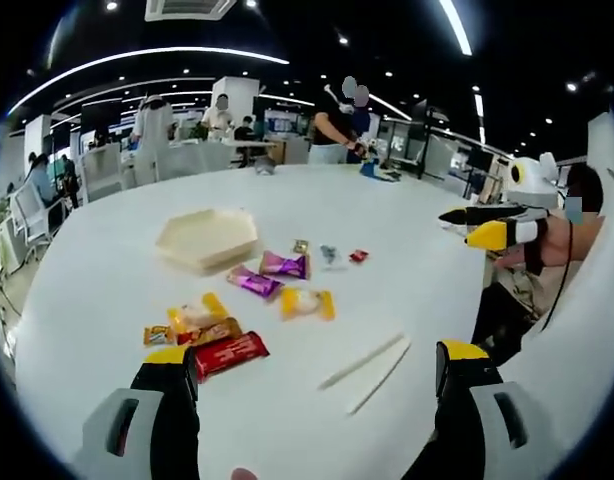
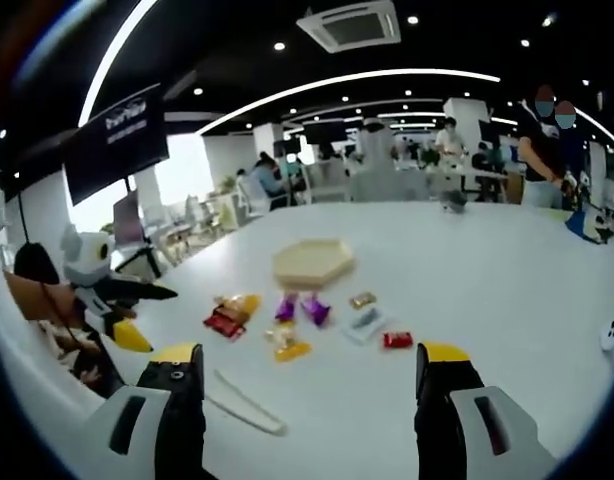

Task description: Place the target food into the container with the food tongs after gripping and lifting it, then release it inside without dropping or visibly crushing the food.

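White food tongs (image 1: 367,372) lie flat on the white table (image 1: 407,270), just beyond my left gripper (image 1: 317,375), which is open and holds nothing. A cream hexagonal container (image 1: 207,238) sits farther back, with nothing visible inside. Wrapped snacks lie between them: a red packet (image 1: 230,353), two purple wrappers (image 1: 255,282), a yellow-ended sweet (image 1: 307,302). In the right gripper view, my right gripper (image 2: 309,375) is open above the table, with the tongs (image 2: 245,405) at its lower left, and the container (image 2: 313,262) and snacks (image 2: 287,340) ahead. The right gripper (image 1: 465,225) also hovers at the table's right edge.
A small red sweet (image 2: 397,340) and a pale wrapper (image 2: 365,320) lie right of the snacks. The left gripper (image 2: 142,315) shows at the table's left edge. People stand by desks (image 1: 187,150) at the far end. A small white object (image 2: 612,335) sits at far right.
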`<action>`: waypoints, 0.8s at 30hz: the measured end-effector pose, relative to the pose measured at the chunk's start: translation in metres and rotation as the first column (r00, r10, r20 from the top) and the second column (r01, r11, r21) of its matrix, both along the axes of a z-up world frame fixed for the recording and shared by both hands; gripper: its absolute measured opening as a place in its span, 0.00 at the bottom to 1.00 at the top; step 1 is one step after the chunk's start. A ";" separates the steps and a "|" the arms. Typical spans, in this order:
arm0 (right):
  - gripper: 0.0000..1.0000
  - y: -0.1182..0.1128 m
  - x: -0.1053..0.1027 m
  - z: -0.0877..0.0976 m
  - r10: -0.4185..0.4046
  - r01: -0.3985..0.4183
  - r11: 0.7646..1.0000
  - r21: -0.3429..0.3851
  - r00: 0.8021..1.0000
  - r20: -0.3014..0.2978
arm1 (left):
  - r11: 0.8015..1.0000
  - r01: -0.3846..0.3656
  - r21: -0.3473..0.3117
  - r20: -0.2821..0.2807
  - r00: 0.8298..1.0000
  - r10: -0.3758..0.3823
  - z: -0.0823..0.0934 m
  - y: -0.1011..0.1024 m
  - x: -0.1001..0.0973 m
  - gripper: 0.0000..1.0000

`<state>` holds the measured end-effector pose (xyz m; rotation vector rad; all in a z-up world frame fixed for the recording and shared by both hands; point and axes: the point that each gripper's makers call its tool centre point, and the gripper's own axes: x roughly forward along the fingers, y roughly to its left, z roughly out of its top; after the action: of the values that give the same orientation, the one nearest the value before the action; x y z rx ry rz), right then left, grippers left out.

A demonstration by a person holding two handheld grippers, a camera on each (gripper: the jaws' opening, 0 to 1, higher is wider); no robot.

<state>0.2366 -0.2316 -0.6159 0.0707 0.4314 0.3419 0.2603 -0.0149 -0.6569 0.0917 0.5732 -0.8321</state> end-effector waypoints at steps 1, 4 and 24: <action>0.87 0.001 0.001 0.005 -0.017 0.017 1.000 0.010 1.000 0.002 | 1.000 0.021 0.005 -0.006 1.000 -0.021 0.001 0.002 -0.001 0.99; 0.88 0.003 0.004 0.010 -0.037 0.037 0.999 0.018 0.999 0.023 | 0.998 0.063 -0.010 -0.003 0.998 -0.063 0.003 0.004 0.001 0.99; 0.88 -0.006 0.017 0.003 0.028 -0.028 1.000 -0.014 0.999 0.021 | 1.000 0.012 -0.018 0.003 1.000 -0.012 0.007 -0.011 0.013 0.99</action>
<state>0.2537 -0.2380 -0.6128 0.0476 0.4143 0.3669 0.2731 -0.0258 -0.6498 0.0798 0.5626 -0.8483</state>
